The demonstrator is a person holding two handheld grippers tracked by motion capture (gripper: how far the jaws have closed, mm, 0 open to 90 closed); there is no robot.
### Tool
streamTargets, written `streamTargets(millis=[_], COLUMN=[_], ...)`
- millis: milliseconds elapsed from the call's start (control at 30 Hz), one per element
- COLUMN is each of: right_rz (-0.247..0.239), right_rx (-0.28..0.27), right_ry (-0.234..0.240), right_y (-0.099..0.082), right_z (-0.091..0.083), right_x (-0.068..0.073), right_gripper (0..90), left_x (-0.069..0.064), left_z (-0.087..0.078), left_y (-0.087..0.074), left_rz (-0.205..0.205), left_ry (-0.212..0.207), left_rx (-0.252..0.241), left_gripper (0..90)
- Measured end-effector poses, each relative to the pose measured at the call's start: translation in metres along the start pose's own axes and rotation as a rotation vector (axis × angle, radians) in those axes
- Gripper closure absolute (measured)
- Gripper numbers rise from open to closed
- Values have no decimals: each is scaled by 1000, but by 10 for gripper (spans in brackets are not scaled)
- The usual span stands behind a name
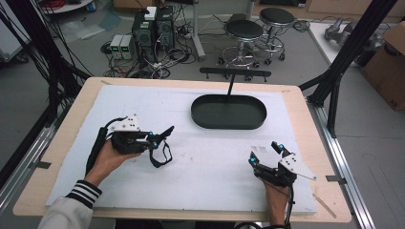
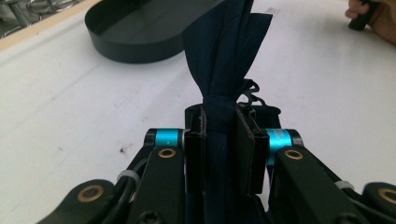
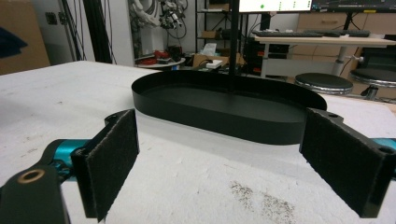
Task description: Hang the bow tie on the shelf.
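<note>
Your left claw (image 1: 161,136) clamps the folded dark umbrella (image 2: 224,60) above the worktop (image 1: 200,162); the black tray (image 1: 229,111) at one o'clock awaits. Right claw (image 1: 263,153) gapes wide, holding nothing.

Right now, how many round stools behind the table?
2, both on the floor past the table's far edge: one stool nearer the middle, the second stool just right of it and farther back. Others may sit out of frame.
</note>
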State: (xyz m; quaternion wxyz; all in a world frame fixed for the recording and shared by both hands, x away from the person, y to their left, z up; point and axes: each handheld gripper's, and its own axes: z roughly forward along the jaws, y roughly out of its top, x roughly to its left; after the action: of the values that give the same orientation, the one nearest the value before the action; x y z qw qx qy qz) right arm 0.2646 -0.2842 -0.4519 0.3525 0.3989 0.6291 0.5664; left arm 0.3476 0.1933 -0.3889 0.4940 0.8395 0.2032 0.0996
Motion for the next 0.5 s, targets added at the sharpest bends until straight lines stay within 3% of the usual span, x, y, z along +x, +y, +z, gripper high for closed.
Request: streamTargets(millis=[500], right_rz=[1], right_rx=[-1], right_ry=[2], right_y=[0], right_z=[0], right_x=[0], right_gripper=[111], left_x=[-5], left_z=[6], left_y=[32], left_rz=[10], left_ry=[33], left_rx=[-92], left_gripper=[760])
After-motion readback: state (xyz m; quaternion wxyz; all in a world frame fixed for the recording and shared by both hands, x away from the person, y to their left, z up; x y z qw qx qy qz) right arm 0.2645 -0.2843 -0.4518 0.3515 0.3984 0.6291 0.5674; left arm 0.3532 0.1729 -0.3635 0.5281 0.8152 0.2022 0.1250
